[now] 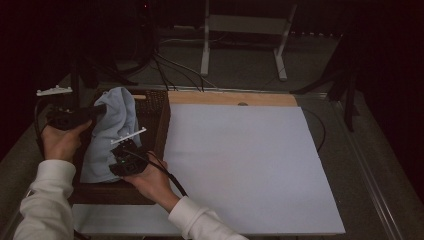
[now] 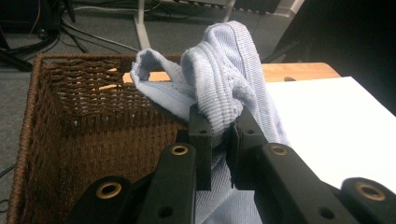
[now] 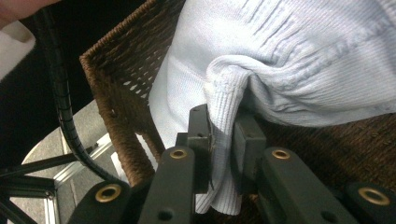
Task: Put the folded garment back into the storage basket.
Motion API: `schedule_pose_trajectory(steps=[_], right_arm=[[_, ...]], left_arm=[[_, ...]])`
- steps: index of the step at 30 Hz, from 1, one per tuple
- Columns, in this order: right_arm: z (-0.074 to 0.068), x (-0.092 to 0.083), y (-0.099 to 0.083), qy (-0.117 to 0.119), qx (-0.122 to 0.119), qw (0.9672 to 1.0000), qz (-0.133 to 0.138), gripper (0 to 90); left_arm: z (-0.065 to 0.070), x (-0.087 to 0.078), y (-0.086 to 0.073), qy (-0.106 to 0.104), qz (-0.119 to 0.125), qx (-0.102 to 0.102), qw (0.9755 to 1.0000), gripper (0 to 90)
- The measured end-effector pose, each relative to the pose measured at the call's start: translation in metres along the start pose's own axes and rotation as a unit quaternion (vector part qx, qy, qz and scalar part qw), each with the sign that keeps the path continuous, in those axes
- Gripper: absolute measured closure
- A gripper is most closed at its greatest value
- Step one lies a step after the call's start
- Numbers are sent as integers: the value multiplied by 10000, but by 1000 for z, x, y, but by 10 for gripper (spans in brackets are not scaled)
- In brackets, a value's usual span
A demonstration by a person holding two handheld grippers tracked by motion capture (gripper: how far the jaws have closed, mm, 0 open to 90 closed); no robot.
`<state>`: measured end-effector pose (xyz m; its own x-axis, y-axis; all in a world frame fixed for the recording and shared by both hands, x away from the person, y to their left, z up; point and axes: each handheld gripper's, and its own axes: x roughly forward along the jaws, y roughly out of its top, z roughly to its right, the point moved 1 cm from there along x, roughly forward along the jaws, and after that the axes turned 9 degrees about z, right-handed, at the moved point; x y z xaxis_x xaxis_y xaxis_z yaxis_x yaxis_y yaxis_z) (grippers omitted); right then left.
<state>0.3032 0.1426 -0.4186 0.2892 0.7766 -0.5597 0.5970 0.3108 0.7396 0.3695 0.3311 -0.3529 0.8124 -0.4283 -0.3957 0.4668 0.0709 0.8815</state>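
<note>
High view: two tools lift a pale blue cloth (image 1: 112, 131) over a wicker basket (image 1: 159, 116).
Left tool (image 1: 101, 108) and right tool (image 1: 125, 145) each clench a fold of it.

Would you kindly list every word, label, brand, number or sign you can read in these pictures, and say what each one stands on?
None: no readable text on the light blue knitted garment, the wicker basket, the white board, the left gripper or the right gripper.
A small green light glows on the right gripper's body in the high view; it is no sign.
</note>
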Motion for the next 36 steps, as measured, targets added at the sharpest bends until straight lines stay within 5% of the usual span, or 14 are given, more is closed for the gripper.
schedule_pose_trajectory(steps=[36], right_arm=[[-15, 13, -11, 26, -237, 9989, -411, 793]], left_arm=[[-12, 4, -23, 149, -227, -140, 9995, 801]])
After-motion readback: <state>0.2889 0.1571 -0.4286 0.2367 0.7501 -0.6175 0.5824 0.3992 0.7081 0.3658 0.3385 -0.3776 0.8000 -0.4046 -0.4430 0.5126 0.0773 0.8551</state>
